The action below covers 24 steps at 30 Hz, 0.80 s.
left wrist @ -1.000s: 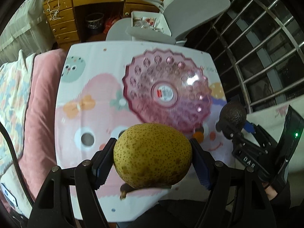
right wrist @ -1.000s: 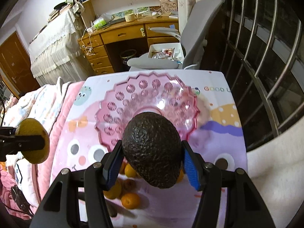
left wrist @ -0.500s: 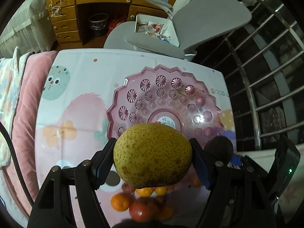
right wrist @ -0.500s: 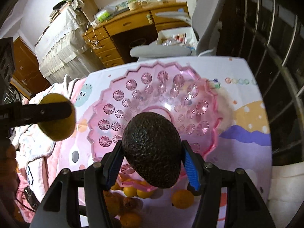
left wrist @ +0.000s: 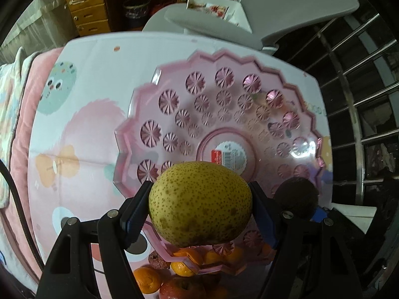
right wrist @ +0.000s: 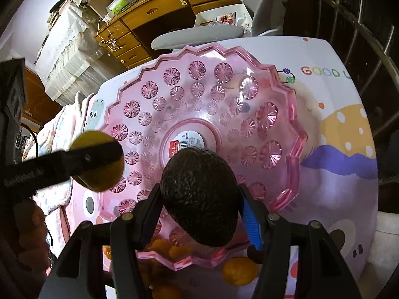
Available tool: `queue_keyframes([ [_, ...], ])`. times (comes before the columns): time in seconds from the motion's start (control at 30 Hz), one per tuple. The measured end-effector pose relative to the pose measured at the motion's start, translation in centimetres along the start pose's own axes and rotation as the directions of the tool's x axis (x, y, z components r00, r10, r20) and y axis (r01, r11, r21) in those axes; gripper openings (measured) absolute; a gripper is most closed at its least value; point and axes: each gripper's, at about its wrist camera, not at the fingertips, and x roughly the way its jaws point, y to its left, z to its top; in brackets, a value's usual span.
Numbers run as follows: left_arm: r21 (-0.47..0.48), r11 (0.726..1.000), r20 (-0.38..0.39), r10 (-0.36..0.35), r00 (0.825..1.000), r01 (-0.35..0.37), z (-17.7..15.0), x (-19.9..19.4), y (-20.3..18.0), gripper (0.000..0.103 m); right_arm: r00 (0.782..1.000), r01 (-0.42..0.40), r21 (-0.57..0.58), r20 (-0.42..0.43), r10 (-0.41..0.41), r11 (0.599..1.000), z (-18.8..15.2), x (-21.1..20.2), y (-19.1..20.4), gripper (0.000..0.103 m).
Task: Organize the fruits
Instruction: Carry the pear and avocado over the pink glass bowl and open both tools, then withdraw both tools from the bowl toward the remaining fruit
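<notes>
The left hand-held gripper [left wrist: 200, 205] clamps a speckled yellow-green pear [left wrist: 200, 203]; the right hand-held gripper [right wrist: 199, 200] grasps a pebbly, near-black avocado [right wrist: 199, 196]. Both hang over the scalloped, translucent pink bowl [right wrist: 294, 134] on the cartoon-printed desk [left wrist: 82, 129].

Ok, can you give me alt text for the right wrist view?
The right gripper holds a dark avocado above an empty pink plastic bowl on a cartoon-print tablecloth. At left, the left gripper holds a yellow pear; oranges lie beside the bowl's near rim.
</notes>
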Motion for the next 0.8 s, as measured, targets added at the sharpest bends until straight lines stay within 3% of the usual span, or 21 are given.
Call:
queue_keyframes([
  [0.17, -0.009, 1.000, -0.037, 0.019, 0.999, -0.020, -0.6, 0.8, -0.1, 0.075, 1.000, -0.008, -0.005, -0.007, 0.008, 1.000, 0.3, 0.3, -0.2, 0.060],
  [0.3, -0.016, 1.000, -0.042, 0.027, 0.999, -0.027, -0.9, 0.7, -0.1, 0.076, 0.999, -0.028, -0.044, 0.037, 0.030, 0.999, 0.5, -0.7, 0.4, 0.060],
  [0.43, -0.018, 1.000, 0.034, -0.007, 0.999, 0.008, -1.0, -1.6, -0.1, 0.090, 0.998, -0.035, -0.064, 0.043, 0.038, 0.997, 0.4, -1.3, 1.0, 0.060],
  [0.8, -0.056, 0.998, 0.097, 0.032, 0.995, -0.026, -3.2, -5.7, 0.5, 0.090, 0.995, -0.064, -0.047, 0.068, 0.067, 0.997, -0.9, -3.9, 1.2, 0.061],
])
